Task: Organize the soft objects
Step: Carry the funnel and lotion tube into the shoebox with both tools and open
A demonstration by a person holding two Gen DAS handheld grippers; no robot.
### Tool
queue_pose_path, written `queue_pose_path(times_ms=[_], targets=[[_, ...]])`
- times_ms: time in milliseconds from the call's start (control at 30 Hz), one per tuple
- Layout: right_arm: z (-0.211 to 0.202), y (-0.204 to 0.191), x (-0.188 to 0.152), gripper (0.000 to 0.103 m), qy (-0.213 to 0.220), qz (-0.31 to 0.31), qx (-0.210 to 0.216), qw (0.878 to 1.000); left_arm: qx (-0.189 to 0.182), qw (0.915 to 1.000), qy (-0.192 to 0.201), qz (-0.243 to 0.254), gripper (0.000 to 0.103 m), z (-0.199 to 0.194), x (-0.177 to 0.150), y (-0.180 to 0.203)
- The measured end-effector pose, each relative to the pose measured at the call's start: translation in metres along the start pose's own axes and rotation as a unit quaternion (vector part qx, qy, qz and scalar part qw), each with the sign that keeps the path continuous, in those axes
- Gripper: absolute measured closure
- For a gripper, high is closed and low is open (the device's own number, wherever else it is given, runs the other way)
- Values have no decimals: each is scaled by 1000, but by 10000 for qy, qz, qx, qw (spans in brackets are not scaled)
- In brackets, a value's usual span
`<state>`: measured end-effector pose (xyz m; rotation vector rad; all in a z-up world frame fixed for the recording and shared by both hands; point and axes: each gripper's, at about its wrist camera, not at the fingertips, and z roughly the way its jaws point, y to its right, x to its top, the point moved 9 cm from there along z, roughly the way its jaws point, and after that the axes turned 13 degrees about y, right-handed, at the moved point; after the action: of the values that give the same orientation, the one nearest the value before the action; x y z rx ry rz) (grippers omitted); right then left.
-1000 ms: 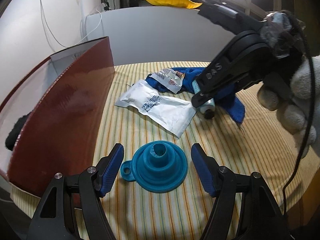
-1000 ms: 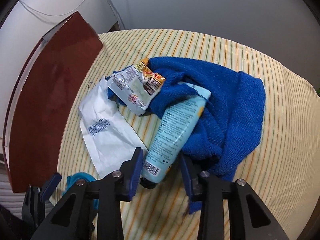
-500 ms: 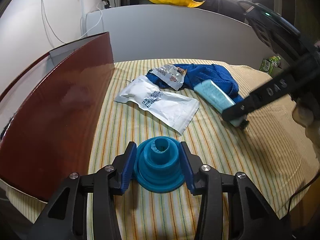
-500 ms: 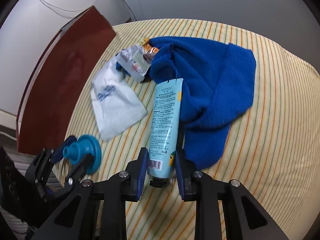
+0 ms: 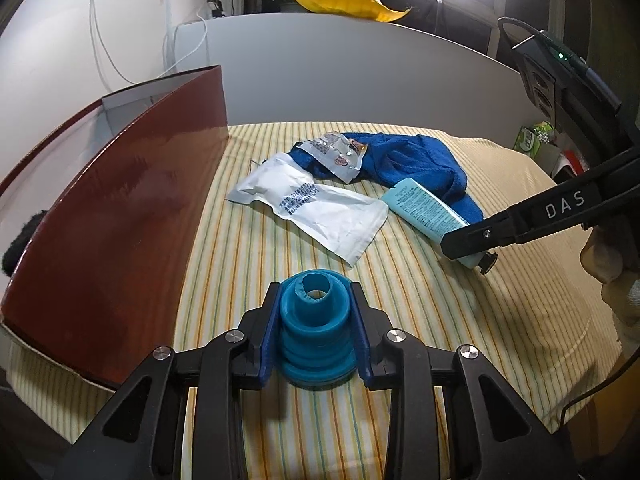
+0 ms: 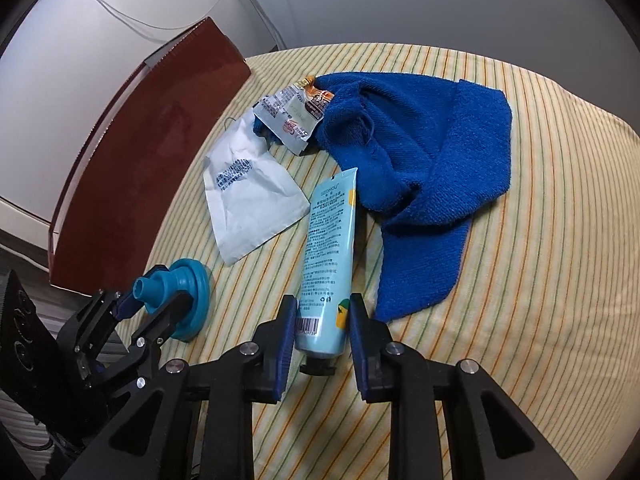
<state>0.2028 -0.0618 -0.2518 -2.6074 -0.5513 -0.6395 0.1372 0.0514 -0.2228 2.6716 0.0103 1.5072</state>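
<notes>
My left gripper (image 5: 316,336) is shut on a teal collapsible funnel (image 5: 316,332), lifted and tilted above the striped cloth; it shows in the right wrist view (image 6: 176,296) too. My right gripper (image 6: 322,332) is shut on the cap end of a light-blue tube (image 6: 330,248), also visible in the left wrist view (image 5: 428,212). A blue towel (image 6: 424,160) lies crumpled beyond the tube. A white pouch (image 6: 248,196) and a silver snack wrapper (image 6: 292,116) lie to its left.
A dark red box (image 5: 116,236) with an open top stands along the left side of the striped tablecloth (image 5: 460,328). A black soft thing (image 5: 20,240) lies inside it. A white partition (image 5: 360,72) stands behind the table.
My left gripper closed on the funnel and lifted it. My right gripper closed on the tube and pulled it off the towel toward the front.
</notes>
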Motion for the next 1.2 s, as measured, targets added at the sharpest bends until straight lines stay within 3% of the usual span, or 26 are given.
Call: queue_pose_path(times_ms=[667,800,1200], targets=[[-36,7,0,82,391,662,517,9957,-172,9994,274,-120,73,-25,21,6],[-44,9,5,82,427,1041,806,9904,-185,9992,325,-133,73,-31,25,6],[-84,-29,56,82,1052,528,935,9886,-37,9965,826,-79,73,-70,70,-14]])
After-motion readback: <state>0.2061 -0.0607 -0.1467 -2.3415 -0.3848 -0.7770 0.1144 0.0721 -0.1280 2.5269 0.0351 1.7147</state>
